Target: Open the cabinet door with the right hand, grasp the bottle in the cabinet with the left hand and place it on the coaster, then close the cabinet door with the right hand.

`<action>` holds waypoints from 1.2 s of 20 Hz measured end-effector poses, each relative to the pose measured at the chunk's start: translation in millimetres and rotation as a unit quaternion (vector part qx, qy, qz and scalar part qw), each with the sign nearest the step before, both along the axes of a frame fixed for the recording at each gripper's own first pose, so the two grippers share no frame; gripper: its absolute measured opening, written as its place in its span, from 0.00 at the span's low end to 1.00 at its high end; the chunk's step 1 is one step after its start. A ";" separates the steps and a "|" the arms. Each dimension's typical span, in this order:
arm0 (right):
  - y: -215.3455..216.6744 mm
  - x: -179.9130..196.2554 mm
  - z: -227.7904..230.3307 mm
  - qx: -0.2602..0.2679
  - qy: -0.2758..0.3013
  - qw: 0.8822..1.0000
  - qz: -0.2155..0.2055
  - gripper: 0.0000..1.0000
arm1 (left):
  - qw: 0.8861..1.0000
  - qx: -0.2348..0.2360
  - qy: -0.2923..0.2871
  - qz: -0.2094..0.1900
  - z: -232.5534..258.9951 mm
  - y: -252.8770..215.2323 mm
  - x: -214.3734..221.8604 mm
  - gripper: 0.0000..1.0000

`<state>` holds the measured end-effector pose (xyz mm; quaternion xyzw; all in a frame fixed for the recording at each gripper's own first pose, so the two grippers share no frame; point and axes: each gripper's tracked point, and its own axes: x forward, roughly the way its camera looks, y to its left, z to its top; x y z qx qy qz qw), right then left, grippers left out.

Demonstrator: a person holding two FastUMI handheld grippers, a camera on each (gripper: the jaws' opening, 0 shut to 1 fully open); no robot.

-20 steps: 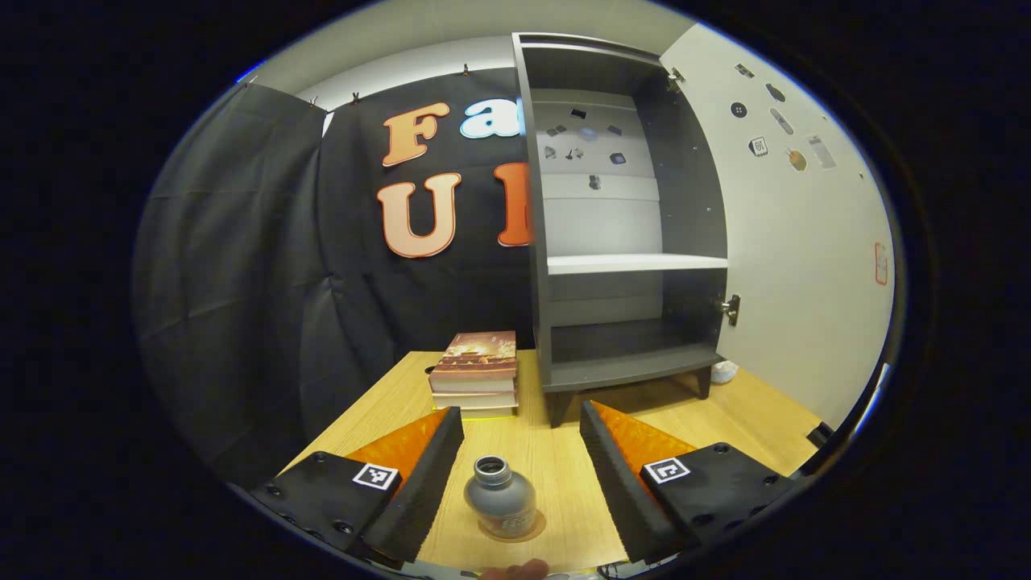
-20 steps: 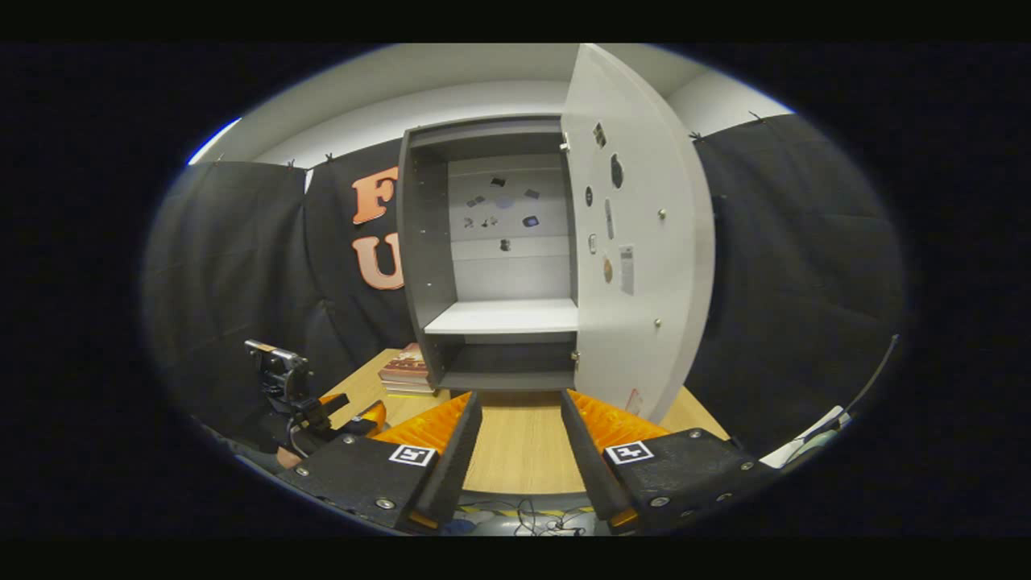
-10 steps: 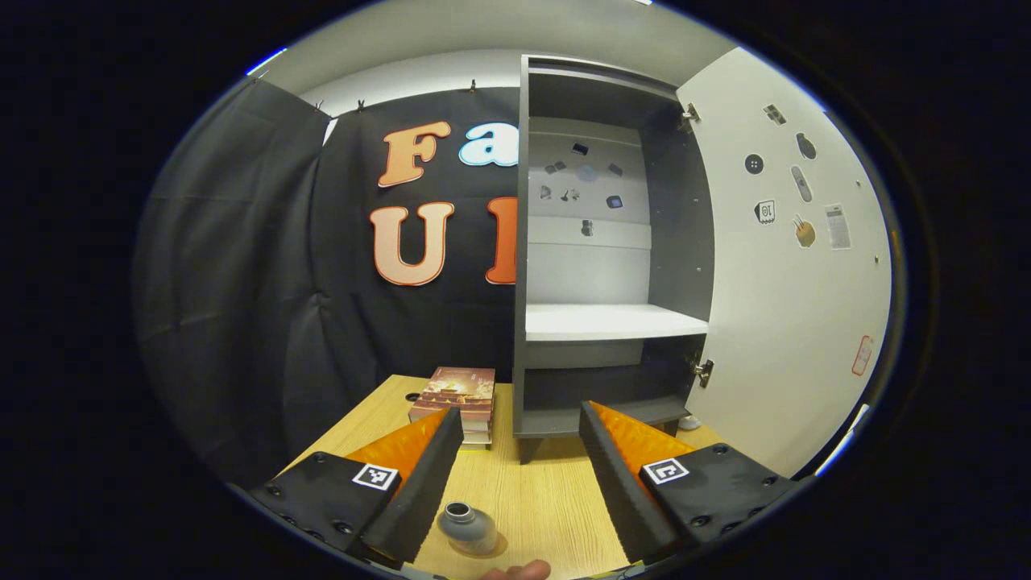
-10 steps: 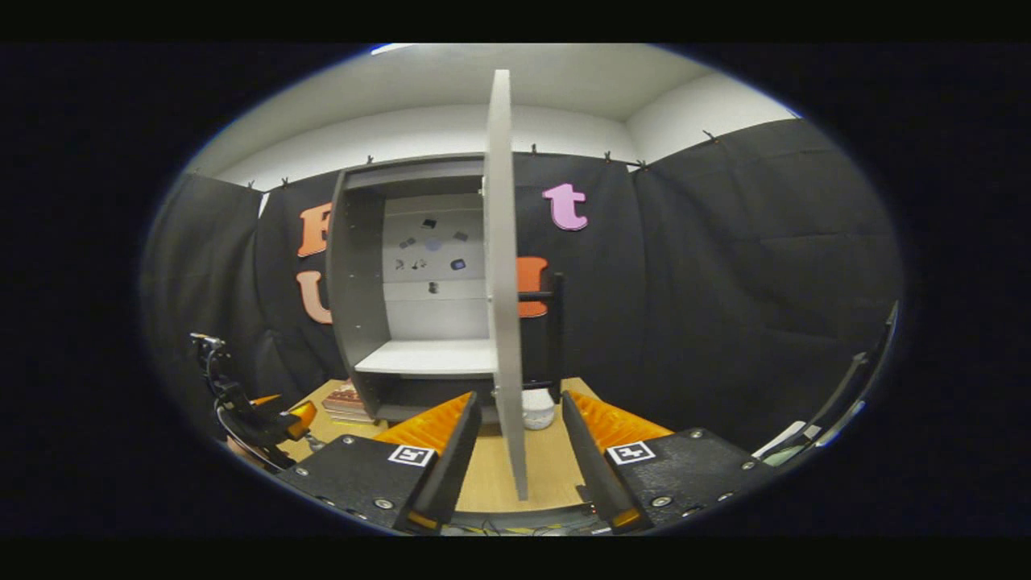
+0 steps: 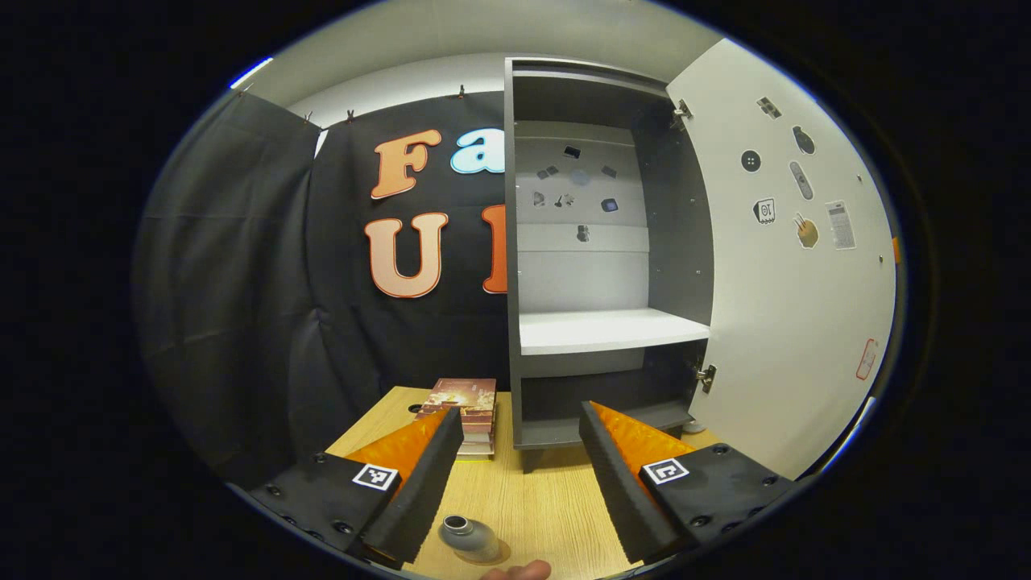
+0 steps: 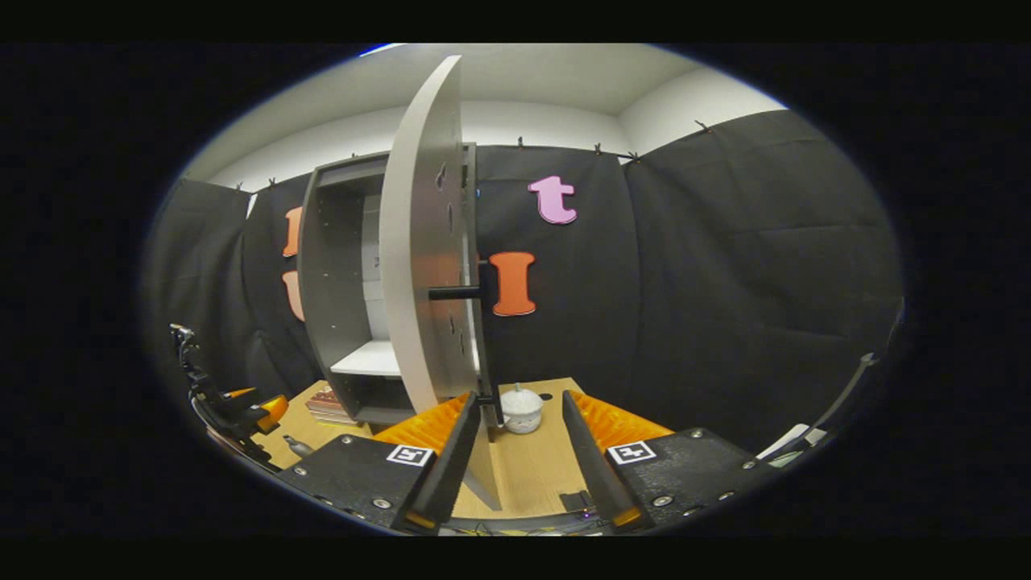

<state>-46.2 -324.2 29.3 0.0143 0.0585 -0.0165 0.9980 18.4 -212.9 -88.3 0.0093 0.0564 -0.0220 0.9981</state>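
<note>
The grey bottle stands upright on the wooden table, low between the fingers of my left gripper, which is open and drawn back from it. I cannot make out the coaster under the bottle. The grey cabinet stands open with a bare white shelf; its white door is swung out to the right. In the right gripper view the door shows its outer face with the black handle. My right gripper is open, and the door's lower edge lies between its fingers, close to the left one.
A stack of books lies on the table left of the cabinet. A small white pot sits on the table behind the door. The left gripper shows at the far left of the right gripper view.
My right gripper has swung round to the door's outer side, so the door's edge now sits between its fingers. The left gripper has backed away from the standing bottle.
</note>
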 end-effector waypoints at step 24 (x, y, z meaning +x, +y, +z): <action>190.3 41.0 -16.5 0.053 -0.008 0.980 0.194 0.70 | 0.997 0.006 -0.002 0.076 7.3 107.8 10.1 0.95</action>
